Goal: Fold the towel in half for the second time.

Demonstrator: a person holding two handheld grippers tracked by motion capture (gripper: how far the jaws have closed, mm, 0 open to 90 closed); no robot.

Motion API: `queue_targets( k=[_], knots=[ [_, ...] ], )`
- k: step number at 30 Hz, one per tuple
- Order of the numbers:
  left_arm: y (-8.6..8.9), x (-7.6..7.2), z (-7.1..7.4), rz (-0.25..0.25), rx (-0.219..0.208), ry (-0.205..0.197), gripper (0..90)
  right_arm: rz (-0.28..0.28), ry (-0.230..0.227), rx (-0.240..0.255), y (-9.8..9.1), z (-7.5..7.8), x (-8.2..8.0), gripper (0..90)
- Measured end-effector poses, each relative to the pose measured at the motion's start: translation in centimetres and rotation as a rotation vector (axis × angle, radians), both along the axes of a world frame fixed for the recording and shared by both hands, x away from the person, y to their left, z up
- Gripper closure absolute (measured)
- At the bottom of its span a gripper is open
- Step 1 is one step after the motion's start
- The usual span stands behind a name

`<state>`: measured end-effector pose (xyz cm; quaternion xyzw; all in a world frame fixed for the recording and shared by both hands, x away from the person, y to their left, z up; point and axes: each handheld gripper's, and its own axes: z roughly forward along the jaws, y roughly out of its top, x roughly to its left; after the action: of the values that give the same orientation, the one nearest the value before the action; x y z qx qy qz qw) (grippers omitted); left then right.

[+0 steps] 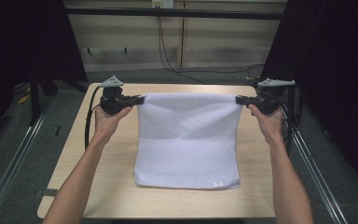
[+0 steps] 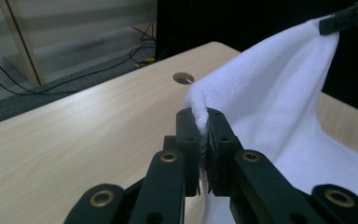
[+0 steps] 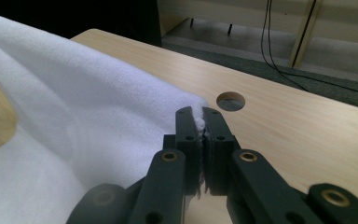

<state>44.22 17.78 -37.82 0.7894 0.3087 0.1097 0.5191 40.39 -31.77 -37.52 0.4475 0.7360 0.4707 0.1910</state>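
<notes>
A white towel (image 1: 189,140) hangs stretched between both grippers above the wooden table (image 1: 112,186), its near edge resting on the tabletop. My left gripper (image 1: 140,99) is shut on the towel's far left corner. My right gripper (image 1: 238,99) is shut on the far right corner. In the left gripper view the towel (image 2: 279,102) is pinched between the jaws of the left gripper (image 2: 204,113), and the right gripper (image 2: 342,18) shows at the top right. In the right gripper view the right gripper (image 3: 199,112) clamps the towel (image 3: 74,121) at its corner.
A round hole (image 3: 230,101) is cut in the tabletop near the far edge, also seen as a hole (image 2: 183,78) in the left gripper view. Cables (image 1: 168,51) run over the floor behind the table. Dark curtains stand at both sides.
</notes>
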Motion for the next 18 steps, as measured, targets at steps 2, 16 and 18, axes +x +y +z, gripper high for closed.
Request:
queue_targets(
  k=[2,16,18],
  knots=[
    [0.2,-0.4,-0.5,0.004,0.007,0.006,85.7,0.007,0.001,0.008,-0.1,-0.5,-0.4,86.5],
    [0.7,-4.2,-1.3,-0.069,0.005,-0.028,85.6,0.1,-0.013,0.019,0.1,-1.8,-5.3,86.3],
    [0.7,-4.7,-1.7,-0.081,0.002,-0.024,85.7,0.115,-0.004,0.021,0.2,-2.0,-6.0,86.2]
  ],
)
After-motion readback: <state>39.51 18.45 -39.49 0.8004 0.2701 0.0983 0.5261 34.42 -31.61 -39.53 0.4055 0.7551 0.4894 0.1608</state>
